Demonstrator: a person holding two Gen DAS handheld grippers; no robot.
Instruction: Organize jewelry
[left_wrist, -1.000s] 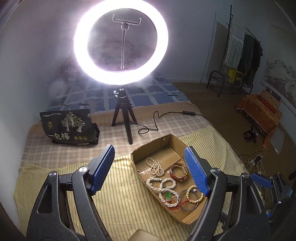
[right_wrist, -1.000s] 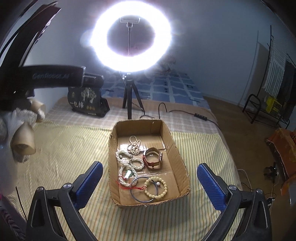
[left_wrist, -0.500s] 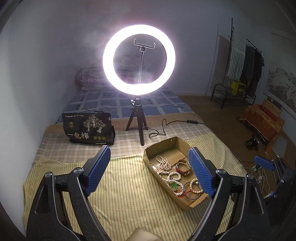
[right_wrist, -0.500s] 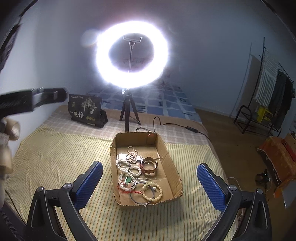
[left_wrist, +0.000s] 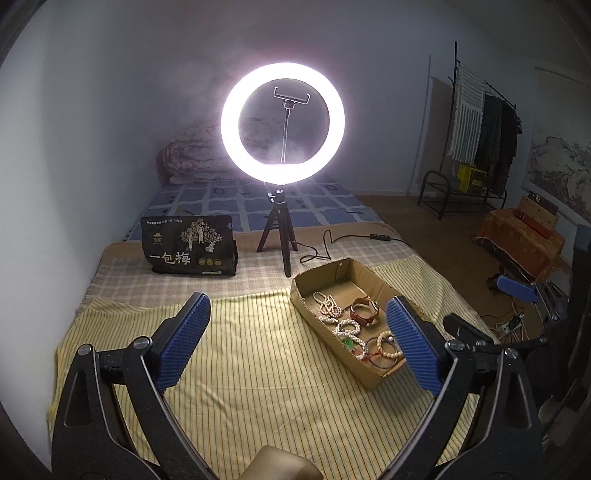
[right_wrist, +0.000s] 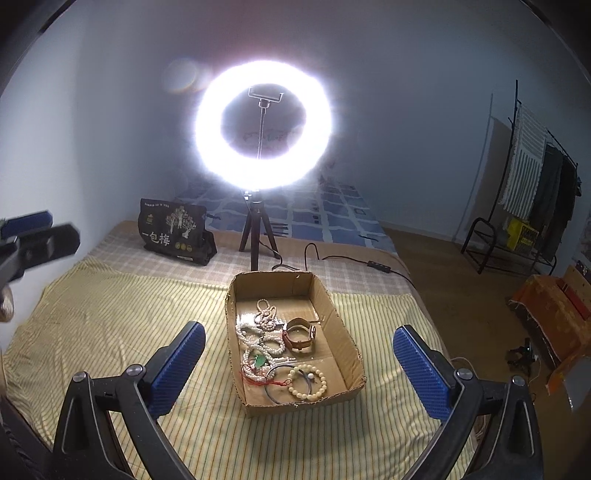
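Observation:
A shallow cardboard box (right_wrist: 341, 332) (left_wrist: 332, 269) lies on the yellow striped cloth (right_wrist: 110, 325) on the bed. In it are white bead bracelets (right_wrist: 264, 315) (left_wrist: 327, 306), a brown leather watch (right_wrist: 300, 335) (left_wrist: 364, 312), a cream bead bracelet (right_wrist: 308, 380), a dark cord ring and a green piece (right_wrist: 261, 359). My left gripper (left_wrist: 297, 343) is open and empty, above the cloth left of the box. My right gripper (right_wrist: 299, 369) is open and empty, above the box's near end. The left gripper also shows at the left edge of the right wrist view (right_wrist: 26, 232).
A lit ring light on a small tripod (right_wrist: 255, 236) (left_wrist: 282, 236) stands behind the box, its cable (right_wrist: 332, 258) trailing right. A black printed bag (right_wrist: 173, 232) (left_wrist: 188, 247) stands at back left. The floor, a clothes rack (right_wrist: 535, 184) and an orange cloth-covered box (left_wrist: 521, 236) lie to the right.
Both grippers have pulled back and up from the box, so the box and ring light look smaller. The jewelry has not moved. Both grippers stay open.

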